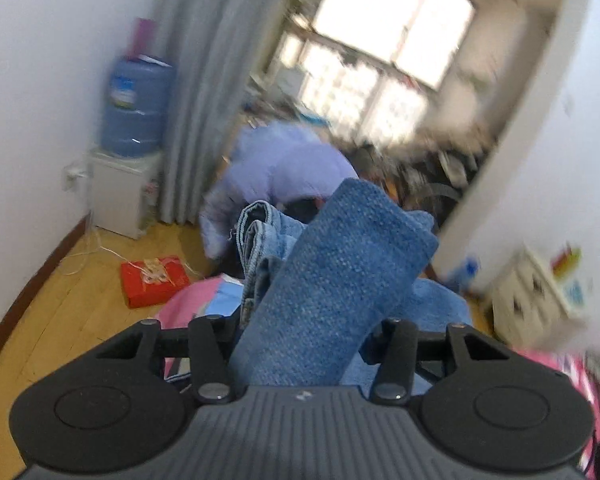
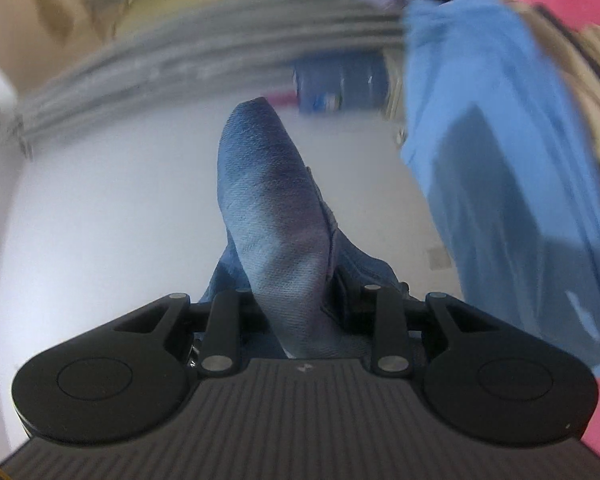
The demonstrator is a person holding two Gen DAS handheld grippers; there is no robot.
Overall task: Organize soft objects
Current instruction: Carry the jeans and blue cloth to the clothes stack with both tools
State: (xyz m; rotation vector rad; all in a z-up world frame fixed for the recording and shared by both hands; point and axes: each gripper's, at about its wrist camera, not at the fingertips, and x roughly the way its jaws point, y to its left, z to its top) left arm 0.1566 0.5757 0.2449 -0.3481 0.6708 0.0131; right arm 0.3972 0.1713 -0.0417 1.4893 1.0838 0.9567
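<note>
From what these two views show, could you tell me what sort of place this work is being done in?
Most likely a lived-in room of a home: a water dispenser with a blue water jug stands by a grey curtain, a wooden floor runs below, and a pile of clothes lies ahead.

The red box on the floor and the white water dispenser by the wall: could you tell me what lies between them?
In the left wrist view, only bare wooden floor crossed by thin pale cords separates the red box from the white dispenser.
</note>
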